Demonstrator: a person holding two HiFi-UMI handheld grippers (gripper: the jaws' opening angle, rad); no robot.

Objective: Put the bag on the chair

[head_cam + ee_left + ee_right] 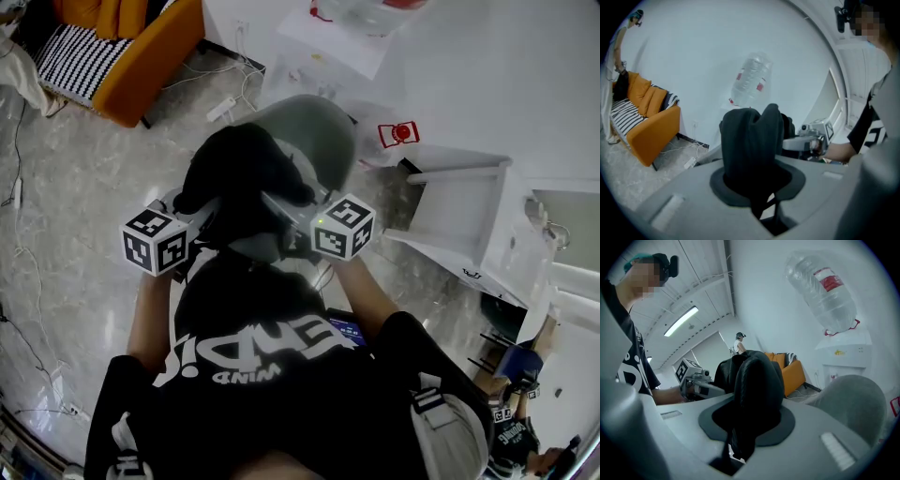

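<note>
Left gripper (194, 225) and right gripper (300, 221) each clamp one side of the black bag (244, 169), held crosswise, apparently just above the grey chair (323, 131) directly ahead.

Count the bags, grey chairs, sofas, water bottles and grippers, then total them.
Bag: 1
Grey chair: 1
Sofa: 1
Water bottle: 1
Grippers: 2, left gripper and right gripper, both shut on the bag
Total: 6

Left claw (757, 199) and right claw (740, 441) clamped, facing each other.
</note>
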